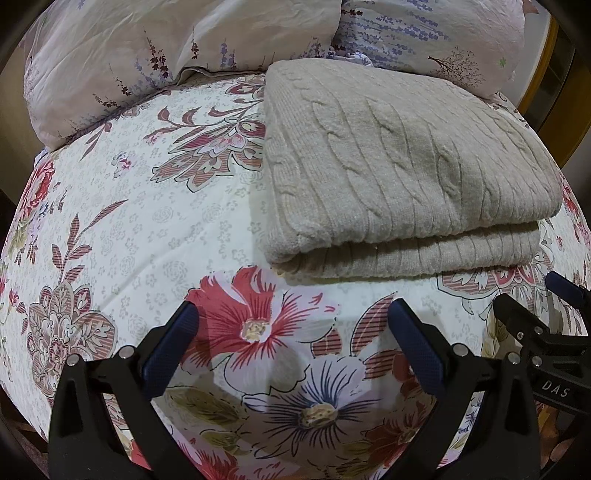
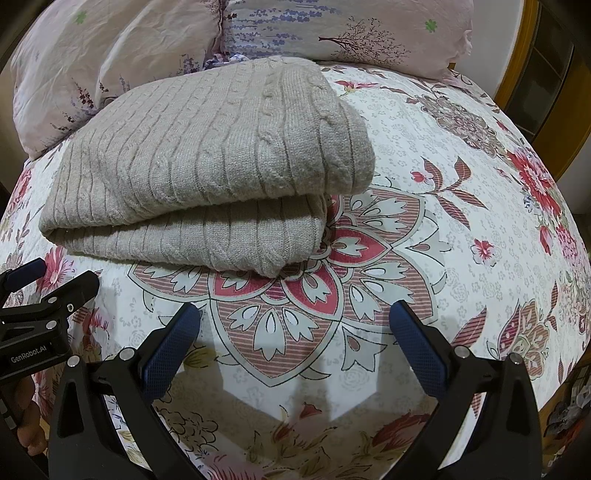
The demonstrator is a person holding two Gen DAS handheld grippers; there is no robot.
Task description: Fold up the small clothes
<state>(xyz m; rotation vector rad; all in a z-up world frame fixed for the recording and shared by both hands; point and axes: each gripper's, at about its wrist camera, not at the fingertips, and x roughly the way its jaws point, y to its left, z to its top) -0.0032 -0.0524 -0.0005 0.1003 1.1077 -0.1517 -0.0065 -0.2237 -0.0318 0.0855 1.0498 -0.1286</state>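
Note:
A beige cable-knit sweater (image 1: 402,162) lies folded into a thick rectangle on the floral bed sheet (image 1: 147,229); it also shows in the right wrist view (image 2: 207,166). My left gripper (image 1: 291,317) is open and empty, a little in front of the sweater's near fold, over the sheet. My right gripper (image 2: 295,317) is open and empty, in front of the sweater's near right corner. Each gripper shows at the edge of the other's view: the right one (image 1: 532,295), the left one (image 2: 55,280).
Pale lavender-print pillows (image 1: 147,55) lie behind the sweater, also in the right wrist view (image 2: 332,29). A wooden frame (image 2: 524,66) stands at the far right beyond the bed. The sheet (image 2: 461,206) spreads to both sides of the sweater.

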